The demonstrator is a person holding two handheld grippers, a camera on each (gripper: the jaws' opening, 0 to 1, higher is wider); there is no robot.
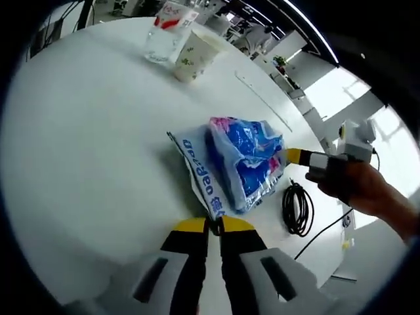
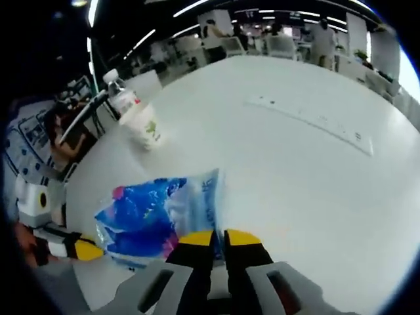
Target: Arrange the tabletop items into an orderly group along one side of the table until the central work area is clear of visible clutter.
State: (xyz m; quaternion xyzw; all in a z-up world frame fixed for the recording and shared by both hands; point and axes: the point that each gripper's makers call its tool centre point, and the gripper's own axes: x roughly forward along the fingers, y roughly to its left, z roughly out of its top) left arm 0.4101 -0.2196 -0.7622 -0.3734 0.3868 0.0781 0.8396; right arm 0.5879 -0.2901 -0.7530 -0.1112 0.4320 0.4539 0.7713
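Blue packet point(image 1: 244, 163) pinched by both grippers | black cable point(image 1: 296, 208) beside it

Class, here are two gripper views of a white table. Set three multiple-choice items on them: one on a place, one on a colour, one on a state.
1. Where does the paper cup stand?
A. beside the bottle
B. on the bag
C. on the cable

2. What colour is the coiled cable?
A. red
B. black
C. white

3. How is the blue bag held?
A. by neither gripper
B. by one gripper
C. by both, at opposite ends

Answers:
1 A, cup and bottle stand together at the far side of the table.
2 B, the coil is dark against the white top.
3 C, the left gripper pinches one edge, and the right gripper is shut on the other end.
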